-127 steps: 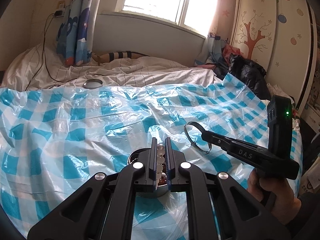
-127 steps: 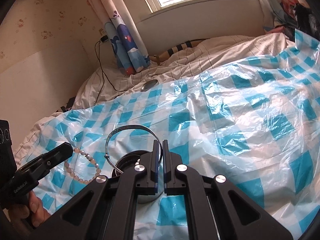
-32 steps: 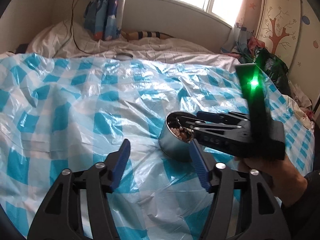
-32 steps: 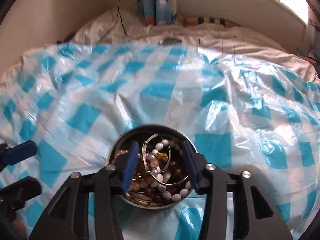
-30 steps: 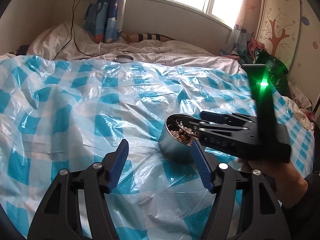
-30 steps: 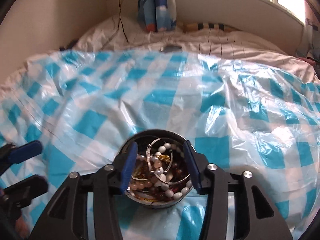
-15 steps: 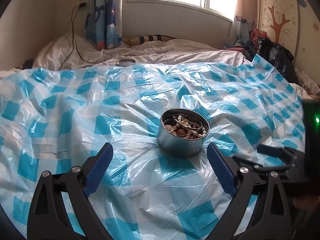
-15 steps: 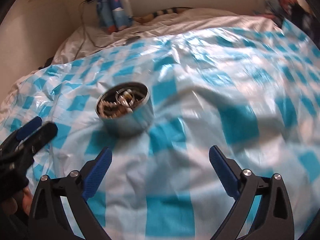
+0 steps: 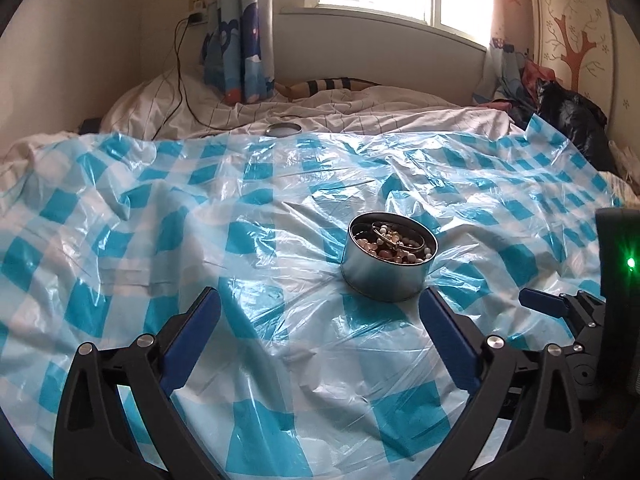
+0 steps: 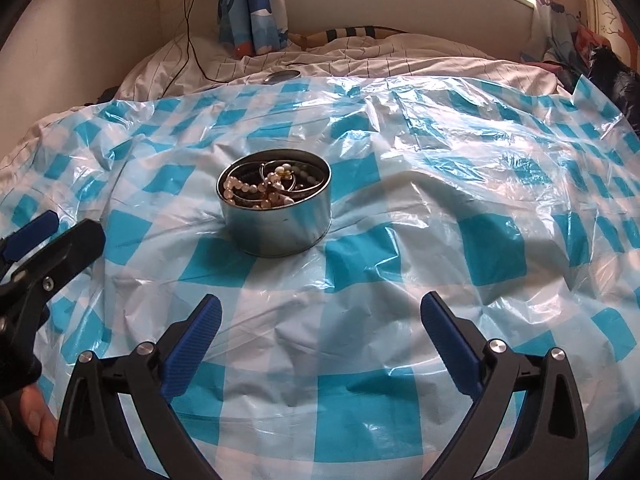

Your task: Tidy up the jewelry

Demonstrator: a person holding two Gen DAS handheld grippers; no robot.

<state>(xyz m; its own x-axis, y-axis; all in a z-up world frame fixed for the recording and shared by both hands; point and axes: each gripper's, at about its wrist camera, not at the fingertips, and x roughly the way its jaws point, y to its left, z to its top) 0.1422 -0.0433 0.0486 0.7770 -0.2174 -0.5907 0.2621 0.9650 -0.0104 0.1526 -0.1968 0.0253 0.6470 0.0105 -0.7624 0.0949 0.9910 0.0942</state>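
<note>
On the blue-checked plastic sheet [image 10: 400, 264], a round metal tin [image 10: 276, 220] of beaded jewelry [image 10: 260, 192], both grippers spread wide, empty.

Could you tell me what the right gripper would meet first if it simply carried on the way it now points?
Probably the blue-checked plastic sheet: the open right gripper tilts down at bare sheet. The round tin of jewelry sits farther ahead and left of that line, though depth is hard to judge.
</note>
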